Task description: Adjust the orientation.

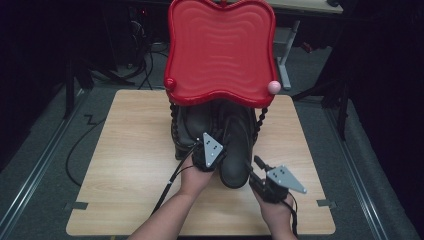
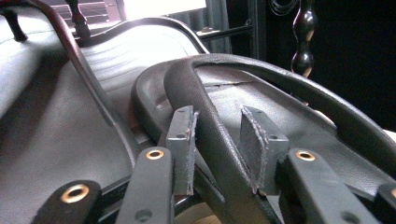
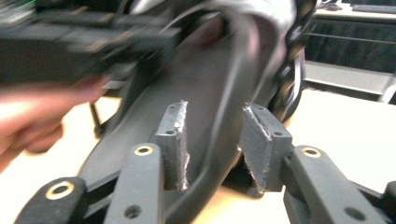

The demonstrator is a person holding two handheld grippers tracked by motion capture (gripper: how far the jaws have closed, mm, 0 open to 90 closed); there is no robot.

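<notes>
Bare forearms and two black hand-held grippers at the table

Each hand carries a black gripper, the left gripper (image 1: 207, 148) and right gripper (image 1: 260, 167) alike topped by a grey three-cornered plate dotted with dark screws. Black cables trail from both. Close up, dark arms with brass-ringed holes carry grey, frayed-edged pads (image 2: 182, 140).

Looks like a lab or test room, not a home. Small wooden table (image 1: 135, 165) sits alone on grey carpet (image 1: 40, 150), floor rails running along both sides (9 and 3 o'clock). Loose black cables (image 1: 80, 150) on the floor at 9 o'clock, more cabling at 11. Desk legs (image 1: 286, 60) at 1 o'clock. Surroundings dark, only the table area lit.
</notes>
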